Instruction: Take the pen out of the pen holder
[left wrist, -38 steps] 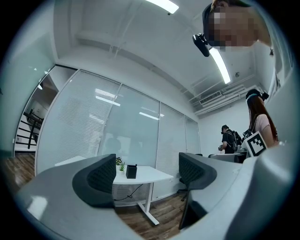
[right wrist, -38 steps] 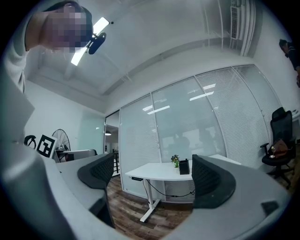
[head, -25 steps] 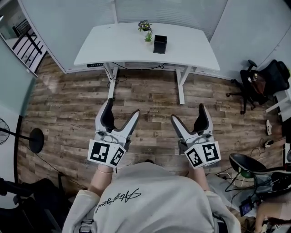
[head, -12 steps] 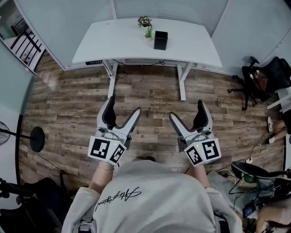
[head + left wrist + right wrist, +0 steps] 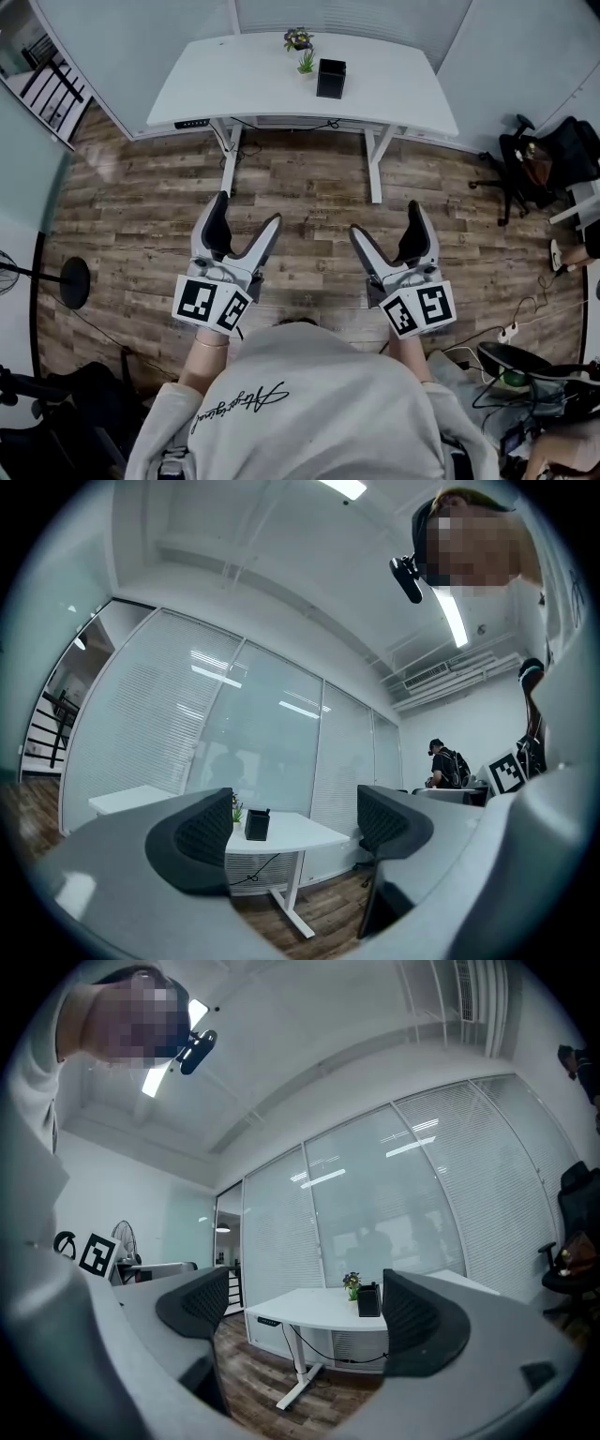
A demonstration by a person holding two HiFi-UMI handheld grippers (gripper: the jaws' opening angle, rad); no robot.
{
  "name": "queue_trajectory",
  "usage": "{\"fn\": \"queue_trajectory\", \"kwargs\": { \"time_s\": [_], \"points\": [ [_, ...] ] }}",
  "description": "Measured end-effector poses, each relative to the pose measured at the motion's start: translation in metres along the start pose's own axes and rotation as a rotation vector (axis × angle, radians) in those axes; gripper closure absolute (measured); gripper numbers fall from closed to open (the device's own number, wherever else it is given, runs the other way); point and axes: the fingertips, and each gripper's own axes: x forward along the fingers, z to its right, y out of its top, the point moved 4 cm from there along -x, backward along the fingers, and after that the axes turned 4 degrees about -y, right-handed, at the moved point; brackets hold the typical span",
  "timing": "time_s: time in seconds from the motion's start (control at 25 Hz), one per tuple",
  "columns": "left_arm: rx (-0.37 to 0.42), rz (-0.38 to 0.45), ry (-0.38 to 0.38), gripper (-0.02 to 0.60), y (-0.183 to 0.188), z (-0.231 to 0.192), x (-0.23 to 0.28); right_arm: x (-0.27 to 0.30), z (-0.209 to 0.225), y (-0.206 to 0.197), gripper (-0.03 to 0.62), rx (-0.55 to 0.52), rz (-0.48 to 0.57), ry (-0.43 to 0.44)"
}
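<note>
Both the left tool (image 5: 247, 214) and the right tool (image 5: 384, 221) gape wide and empty over open plank floor (image 5: 309, 202), well short of the white surface (image 5: 234, 89) and its near edge. The black pen holder (image 5: 330, 78) stands near the far edge, just beside a small plant (image 5: 302, 49). Its pen is too small to make out. Script on the person's sweatshirt (image 5: 309, 403) is unreadable.

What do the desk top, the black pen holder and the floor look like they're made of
Desk top: probably white laminate, smooth, even colour with no grain.
Pen holder: black, boxy, matt; plastic or leatherette, too small to tell.
Floor: wood-look planks, grey-brown grain with board seams; real wood or vinyl is open.
</note>
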Motion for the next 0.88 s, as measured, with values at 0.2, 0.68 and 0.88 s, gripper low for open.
{"fn": "queue_trajectory", "kwargs": {
  "time_s": [0.2, 0.68, 0.88],
  "points": [
    [-0.005, 0.014, -0.010, 0.178, -0.001, 0.007, 0.005, -0.004, 0.009, 0.001, 0.100, 0.001, 0.000, 0.000],
    [-0.029, 0.012, 0.052, 0.178, -0.011, 0.010, -0.002, -0.006, 0.021, -0.008, 0.107, 0.022, -0.019, 0.035],
    [-0.033, 0.006, 0.051, 0.178, -0.017, 0.004, -0.001, 0.003, 0.017, -0.014, 0.108, 0.023, -0.023, 0.046]
  ]
}}
